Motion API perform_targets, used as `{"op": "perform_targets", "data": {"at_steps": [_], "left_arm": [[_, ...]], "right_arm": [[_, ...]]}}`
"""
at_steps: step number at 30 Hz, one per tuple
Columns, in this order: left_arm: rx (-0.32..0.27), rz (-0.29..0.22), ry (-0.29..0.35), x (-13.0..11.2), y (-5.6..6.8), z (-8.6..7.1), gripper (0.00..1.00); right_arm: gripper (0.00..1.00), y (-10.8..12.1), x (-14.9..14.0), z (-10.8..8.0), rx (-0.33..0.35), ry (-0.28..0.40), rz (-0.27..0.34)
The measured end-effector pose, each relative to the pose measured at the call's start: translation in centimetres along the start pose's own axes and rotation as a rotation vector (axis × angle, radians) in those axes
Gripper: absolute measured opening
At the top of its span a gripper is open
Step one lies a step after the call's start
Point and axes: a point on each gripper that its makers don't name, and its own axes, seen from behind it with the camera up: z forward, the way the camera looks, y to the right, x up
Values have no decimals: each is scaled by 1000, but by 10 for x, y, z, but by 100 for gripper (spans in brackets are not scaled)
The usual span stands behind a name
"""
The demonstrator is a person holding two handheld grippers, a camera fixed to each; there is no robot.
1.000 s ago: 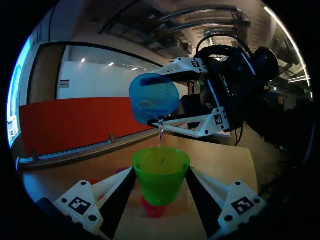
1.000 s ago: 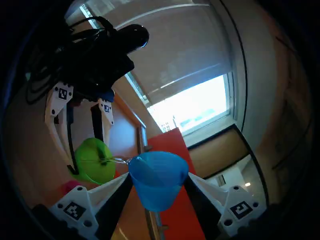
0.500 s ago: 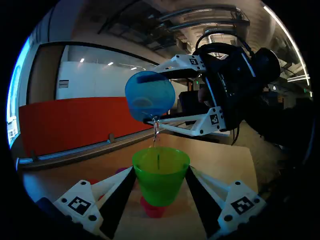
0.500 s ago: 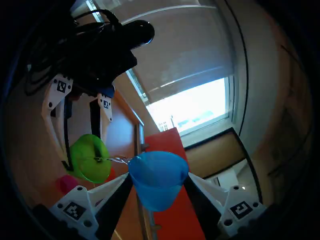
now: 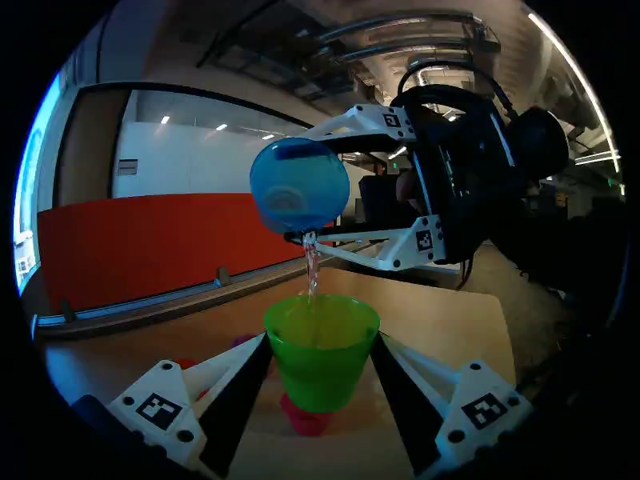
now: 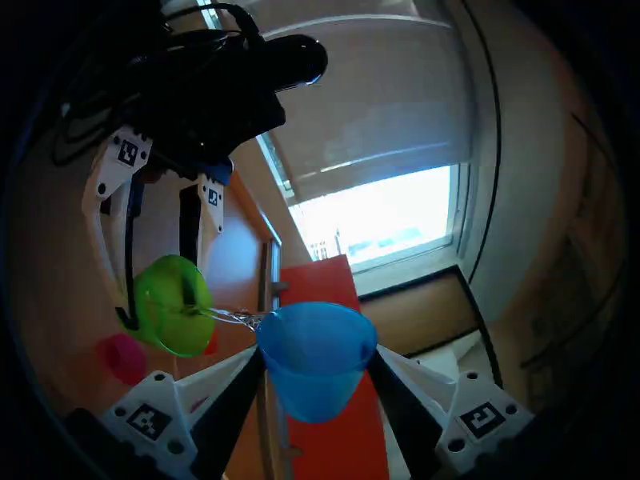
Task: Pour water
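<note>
- Right gripper [image 6: 316,356] clamps the blue cup [image 5: 298,186], which I hold tipped steeply.
- Left gripper [image 5: 322,360] grips the upright green cup [image 6: 166,306] over the counter [image 5: 448,320].
- Blue cup's lip sits directly above the green cup's mouth, so the water [image 5: 310,272] falls straight in; I judge that alignment matters most.

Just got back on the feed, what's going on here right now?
A pour is under way. The right claw is shut on a blue plastic cup, tipped on its side above a green plastic cup that the left claw holds upright over the wooden table. A thin stream of water runs from the blue rim into the green cup. A small pink cup sits on the table below.
</note>
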Motion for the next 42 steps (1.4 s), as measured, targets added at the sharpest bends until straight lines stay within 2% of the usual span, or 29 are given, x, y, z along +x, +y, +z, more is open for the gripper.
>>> {"op": "perform_targets", "data": {"at_steps": [42], "left_arm": [[0, 4, 6, 4, 2, 3, 84]], "right_arm": [[89, 19, 5, 0, -66, -2, -207]]}}
